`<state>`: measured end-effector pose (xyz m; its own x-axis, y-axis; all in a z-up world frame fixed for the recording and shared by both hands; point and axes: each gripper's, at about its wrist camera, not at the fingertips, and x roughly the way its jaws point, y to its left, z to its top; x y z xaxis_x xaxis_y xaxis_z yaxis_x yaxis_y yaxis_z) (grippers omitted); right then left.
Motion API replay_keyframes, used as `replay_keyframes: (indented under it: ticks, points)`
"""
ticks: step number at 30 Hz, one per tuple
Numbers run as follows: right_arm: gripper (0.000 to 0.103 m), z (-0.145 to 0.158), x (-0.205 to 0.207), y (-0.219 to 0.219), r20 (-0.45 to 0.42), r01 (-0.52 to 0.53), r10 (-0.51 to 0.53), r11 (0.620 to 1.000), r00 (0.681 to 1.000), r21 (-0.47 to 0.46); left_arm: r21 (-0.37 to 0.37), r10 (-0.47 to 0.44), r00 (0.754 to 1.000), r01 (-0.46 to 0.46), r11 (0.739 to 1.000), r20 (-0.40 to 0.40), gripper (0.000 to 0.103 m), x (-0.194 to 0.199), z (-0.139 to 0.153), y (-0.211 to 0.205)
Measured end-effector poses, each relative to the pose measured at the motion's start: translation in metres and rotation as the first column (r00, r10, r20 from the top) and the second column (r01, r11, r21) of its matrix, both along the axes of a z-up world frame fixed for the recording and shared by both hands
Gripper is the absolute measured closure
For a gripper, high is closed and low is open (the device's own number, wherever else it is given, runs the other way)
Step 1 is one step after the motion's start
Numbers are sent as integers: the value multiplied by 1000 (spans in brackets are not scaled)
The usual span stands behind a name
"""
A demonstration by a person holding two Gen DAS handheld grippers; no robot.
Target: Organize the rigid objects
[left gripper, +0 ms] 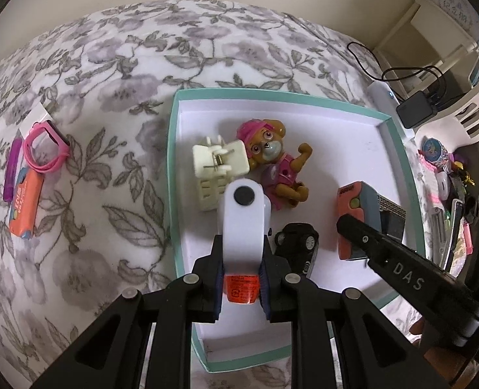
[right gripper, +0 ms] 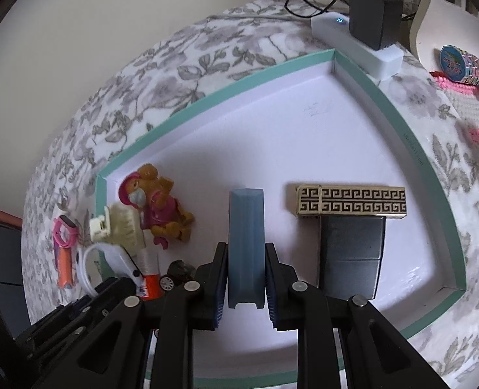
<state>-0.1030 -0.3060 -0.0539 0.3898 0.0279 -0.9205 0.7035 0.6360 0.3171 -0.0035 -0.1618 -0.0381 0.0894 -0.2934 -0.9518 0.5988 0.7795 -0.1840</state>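
A teal-rimmed white box (left gripper: 171,149) (right gripper: 207,103) lies on a floral cloth. My left gripper (left gripper: 242,287) is shut on a white bottle with an orange label (left gripper: 244,223), held over the box's near-left part; it shows in the right wrist view (right gripper: 148,275) too. My right gripper (right gripper: 246,283) is shut on a blue-and-orange box (right gripper: 245,243) (left gripper: 356,214) standing on the box floor. Inside lie a pink dog figure (left gripper: 271,159) (right gripper: 161,207), a cream hair clip (left gripper: 216,168) (right gripper: 122,227), a black toy car (left gripper: 299,243) (right gripper: 177,275) and a gold-patterned box with a grey case (right gripper: 353,227).
On the cloth left of the box lie a pink watch (left gripper: 44,146), a purple tube (left gripper: 12,168) and an orange pack (left gripper: 25,204). A white power strip with a black charger (right gripper: 365,32) sits behind the box's far corner. Clutter and a white basket (left gripper: 460,162) stand at the right.
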Motion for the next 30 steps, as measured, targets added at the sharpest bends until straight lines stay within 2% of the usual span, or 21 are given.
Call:
replay_keyframes:
  ticks: [16, 17, 18, 20, 30]
  points:
    - [78, 2, 5, 2, -5, -7, 7, 1000, 1000, -16, -5, 30, 999, -30, 1000, -28, 82, 9, 1, 13]
    - [78, 4, 6, 3, -2, -9, 9, 1000, 1000, -22, -8, 34, 999, -34, 999, -30, 78, 10, 3, 14]
    - [78, 6, 6, 3, 1, -11, 11, 1000, 1000, -27, -15, 36, 999, -37, 999, -33, 69, 11, 5, 16]
    - [78, 12, 6, 4, 11, -11, 11, 999, 1000, -41, -43, 41, 998, -43, 998, -39, 60, 12, 11, 20]
    - [78, 45, 5, 7, 76, -7, 16, 993, 997, -114, -134, 70, 997, -74, 988, -33, 59, 15, 42, 36]
